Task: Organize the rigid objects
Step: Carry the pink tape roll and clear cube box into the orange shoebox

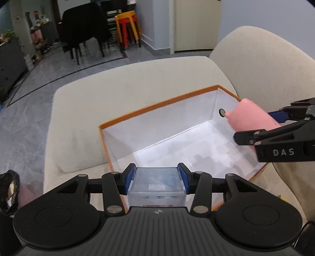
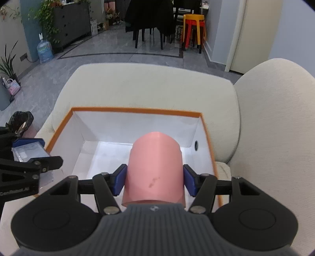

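Observation:
An open orange-rimmed box with white inner walls (image 1: 167,126) (image 2: 92,126) sits on a cream sofa seat. My left gripper (image 1: 156,177) is shut on a clear plastic box (image 1: 156,184), held over the box's near edge; it also shows in the right wrist view (image 2: 29,149). My right gripper (image 2: 154,179) is shut on a pink cylinder (image 2: 155,167), held above the box's near right side. In the left wrist view the pink cylinder (image 1: 250,116) hangs over the box's right wall, with the right gripper (image 1: 279,126) behind it.
The sofa has a cream seat cushion (image 2: 137,86) and a rounded backrest at the right (image 2: 275,118). A black bag (image 2: 19,120) lies off the sofa's left. Beyond are grey floor, a dark chair (image 2: 149,17), stacked orange and red stools (image 2: 194,27) and a water bottle (image 2: 44,50).

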{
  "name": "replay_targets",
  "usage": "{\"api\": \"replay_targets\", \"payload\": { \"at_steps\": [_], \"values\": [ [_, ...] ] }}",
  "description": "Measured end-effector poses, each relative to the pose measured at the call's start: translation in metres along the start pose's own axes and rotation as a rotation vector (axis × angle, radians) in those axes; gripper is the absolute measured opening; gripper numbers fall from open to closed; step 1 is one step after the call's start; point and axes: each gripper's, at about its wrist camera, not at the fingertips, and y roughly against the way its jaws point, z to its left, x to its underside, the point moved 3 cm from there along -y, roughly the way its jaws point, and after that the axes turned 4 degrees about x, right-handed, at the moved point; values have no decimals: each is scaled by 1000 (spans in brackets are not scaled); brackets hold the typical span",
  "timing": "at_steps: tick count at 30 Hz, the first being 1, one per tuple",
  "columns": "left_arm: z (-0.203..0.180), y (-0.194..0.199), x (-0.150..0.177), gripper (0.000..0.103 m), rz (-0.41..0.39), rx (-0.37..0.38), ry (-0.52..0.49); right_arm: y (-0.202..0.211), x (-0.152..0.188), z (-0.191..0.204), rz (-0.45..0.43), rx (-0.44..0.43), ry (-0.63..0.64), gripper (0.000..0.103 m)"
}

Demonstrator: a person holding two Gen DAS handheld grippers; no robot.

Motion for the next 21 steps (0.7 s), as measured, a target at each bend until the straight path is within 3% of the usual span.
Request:
{"api": "replay_targets", "payload": {
  "at_steps": [21],
  "values": [
    [-7, -56, 9, 53, 115, -26, -17, -77, 11, 25, 122, -36, 27, 60]
  ]
}}
